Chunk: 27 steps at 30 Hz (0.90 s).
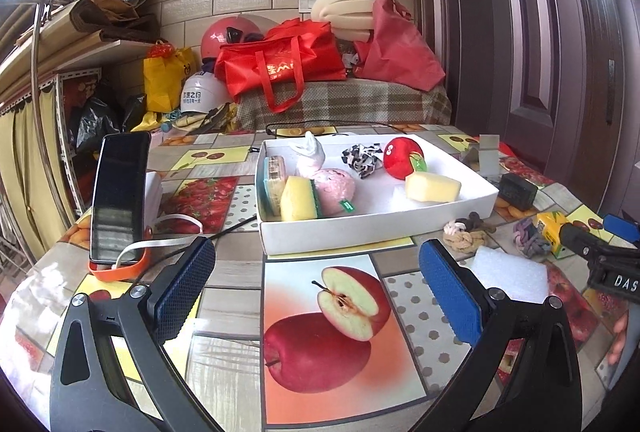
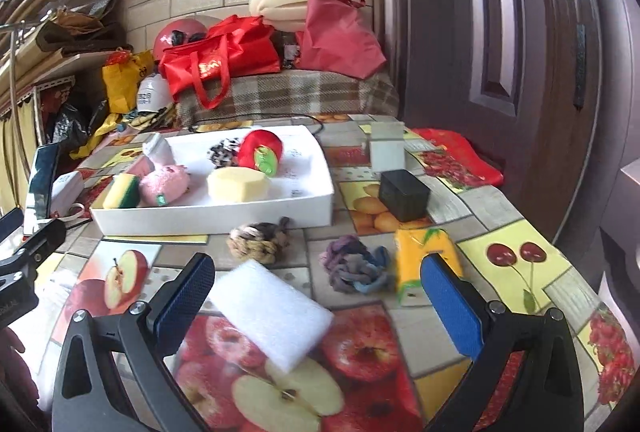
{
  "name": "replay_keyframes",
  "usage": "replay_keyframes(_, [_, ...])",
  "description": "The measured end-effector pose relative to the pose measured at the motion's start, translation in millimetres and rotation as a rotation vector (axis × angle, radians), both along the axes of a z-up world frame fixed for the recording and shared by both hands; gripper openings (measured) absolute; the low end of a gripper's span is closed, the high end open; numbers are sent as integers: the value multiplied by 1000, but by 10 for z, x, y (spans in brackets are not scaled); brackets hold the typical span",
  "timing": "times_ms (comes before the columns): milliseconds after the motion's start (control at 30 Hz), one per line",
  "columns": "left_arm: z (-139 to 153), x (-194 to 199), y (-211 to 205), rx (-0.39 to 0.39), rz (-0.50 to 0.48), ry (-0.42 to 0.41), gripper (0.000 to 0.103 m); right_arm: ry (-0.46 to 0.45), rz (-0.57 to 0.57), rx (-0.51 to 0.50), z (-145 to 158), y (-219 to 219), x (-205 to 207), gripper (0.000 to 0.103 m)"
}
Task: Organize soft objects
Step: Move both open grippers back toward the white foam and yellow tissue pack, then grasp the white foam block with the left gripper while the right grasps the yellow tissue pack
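White foam, a flat rectangular block [image 2: 272, 312], lies on the fruit-print oilcloth table [image 2: 500, 216] between the spread fingers of our right gripper [image 2: 316, 304], which holds nothing. We judge this block to be the next pick. We should lower the gripper so that both blue pads [image 2: 452, 308] bracket the block's short sides, then close gently, since foam compresses and can slip out.

Our left gripper [image 1: 316, 296] also stands wide and empty over the printed apple.

Just beyond the block lie a beige braided rope knot [image 2: 256, 242], a purple-blue rope knot [image 2: 356, 268] and a yellow sponge-like pack [image 2: 424, 256], all outside the tray.

Further off, the white shallow cardboard tray [image 1: 360, 228] holds a yellow foam wedge [image 1: 432, 186], a pink plush toy [image 1: 336, 192] and a red plush apple [image 1: 402, 156]. We should place the block in the bare patch beside the wedge.
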<state>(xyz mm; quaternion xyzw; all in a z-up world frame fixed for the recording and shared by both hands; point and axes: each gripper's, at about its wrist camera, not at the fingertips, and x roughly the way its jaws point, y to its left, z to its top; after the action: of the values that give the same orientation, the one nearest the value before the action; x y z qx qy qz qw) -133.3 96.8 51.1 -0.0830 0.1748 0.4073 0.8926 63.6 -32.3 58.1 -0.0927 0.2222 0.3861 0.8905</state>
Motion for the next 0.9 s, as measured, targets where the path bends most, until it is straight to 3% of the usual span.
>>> replay_keyframes(167, [-22,116,-42,-26,-53,28,103,16,-96,37,50,-405,249,103])
replay_keyframes(333, [-111,463,-70,-116,-181,110,103,-3,-125,-22,40,-524,453,103])
replay_keyframes(533, [-236,986,-299,-167,-419,246,103,17,-38,-81,-1,-512,593,102])
replay_keyframes(667, [-258,1249,-422,-153,-472,286,103,37,8,-134,-74,-385,651,102])
replay_keyframes(833, [-300,1526,-429,-178,-489,321,103,77,10,-186,-173,-175,826,90])
replay_keyframes(900, [-307,1609,-427,-186,-497,327,103,104,0,-186,-198,-118,930,81])
